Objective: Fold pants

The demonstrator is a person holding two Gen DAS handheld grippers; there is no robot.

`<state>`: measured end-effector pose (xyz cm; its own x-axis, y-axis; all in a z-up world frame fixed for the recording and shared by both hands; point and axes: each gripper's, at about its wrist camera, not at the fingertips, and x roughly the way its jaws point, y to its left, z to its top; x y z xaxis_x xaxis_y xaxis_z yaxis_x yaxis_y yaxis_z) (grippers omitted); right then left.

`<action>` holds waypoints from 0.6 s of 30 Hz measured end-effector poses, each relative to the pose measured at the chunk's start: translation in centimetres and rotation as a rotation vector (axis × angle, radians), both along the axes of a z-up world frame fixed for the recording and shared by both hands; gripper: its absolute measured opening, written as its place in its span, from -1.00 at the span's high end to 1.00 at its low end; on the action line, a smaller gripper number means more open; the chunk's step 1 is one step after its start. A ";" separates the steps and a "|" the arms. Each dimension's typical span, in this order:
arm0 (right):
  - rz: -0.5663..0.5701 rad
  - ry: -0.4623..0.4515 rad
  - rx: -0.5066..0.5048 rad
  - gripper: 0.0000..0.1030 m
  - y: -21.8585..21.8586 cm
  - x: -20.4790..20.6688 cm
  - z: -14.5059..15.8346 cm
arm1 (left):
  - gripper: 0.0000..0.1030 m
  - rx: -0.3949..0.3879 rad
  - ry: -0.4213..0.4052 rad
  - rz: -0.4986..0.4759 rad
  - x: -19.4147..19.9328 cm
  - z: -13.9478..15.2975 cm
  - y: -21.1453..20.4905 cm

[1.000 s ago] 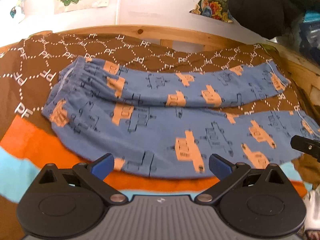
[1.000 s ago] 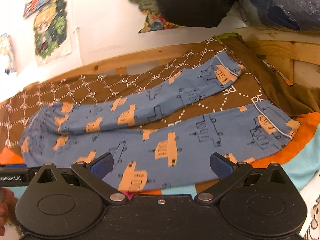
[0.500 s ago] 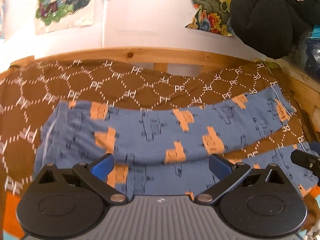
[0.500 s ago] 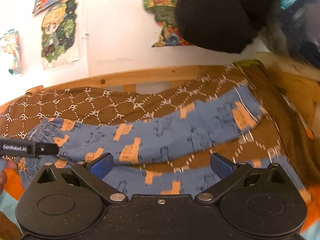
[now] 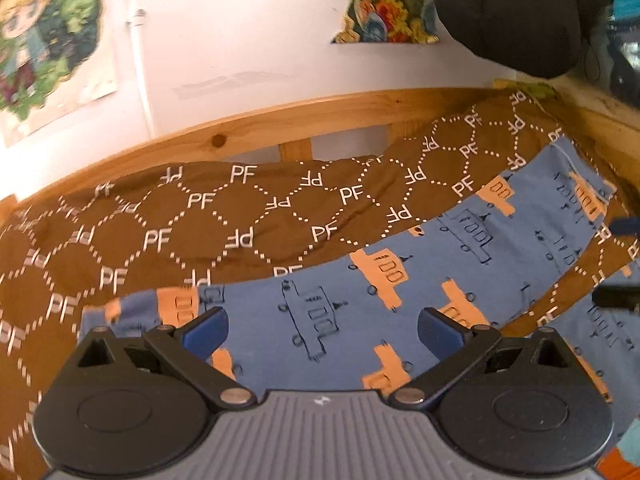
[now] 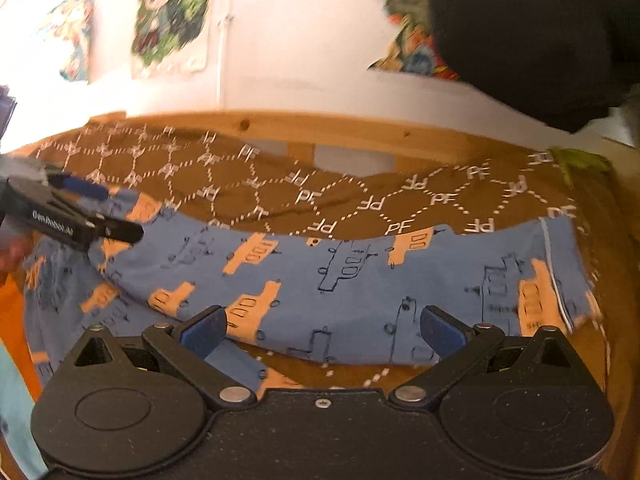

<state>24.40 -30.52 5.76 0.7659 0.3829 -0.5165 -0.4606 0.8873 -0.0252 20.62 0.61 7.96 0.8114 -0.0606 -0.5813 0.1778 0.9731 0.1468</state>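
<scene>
The pants (image 5: 460,264), blue with orange and outlined prints, lie spread across a brown blanket (image 5: 240,216) marked "PF", filling the middle and lower part of both frames. In the left wrist view the far leg runs from lower left up to its hem at the right edge, and a strip of the near leg shows at lower right. The left gripper (image 5: 322,330) sits at the bottom centre of that frame, fingers spread wide with nothing between them but cloth lying beyond.

The right wrist view shows the same pants (image 6: 360,280) from further right: the far leg crosses the frame, its hem with a pale seam line at right, the bunched waist end at left. The right gripper (image 6: 322,330) is at bottom centre, fingers likewise wide apart and empty. Only this view shows the left gripper from outside, at the left edge, its tips over the waist end; whether they touch the cloth I cannot tell. Only the left view shows dark tips at its right edge near the hem, blurred.

Behind both, a wooden rail (image 5: 320,120) runs under a white wall (image 5: 240,40) with posters (image 6: 172,12), and a black bundle (image 6: 528,36) fills the upper right.
</scene>
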 end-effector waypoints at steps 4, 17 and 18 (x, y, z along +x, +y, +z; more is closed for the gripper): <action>0.103 -0.005 -0.107 -0.99 0.2 4.5 0.6 | -1.00 0.082 0.009 -0.034 2.8 -0.2 0.8; 0.357 0.179 -0.293 -0.50 5.9 20.5 -0.2 | -0.85 0.167 0.127 -0.242 13.4 -2.8 3.2; 0.384 0.197 -0.314 -0.45 6.5 21.0 -0.4 | -0.80 0.150 0.142 -0.264 14.0 -3.0 3.4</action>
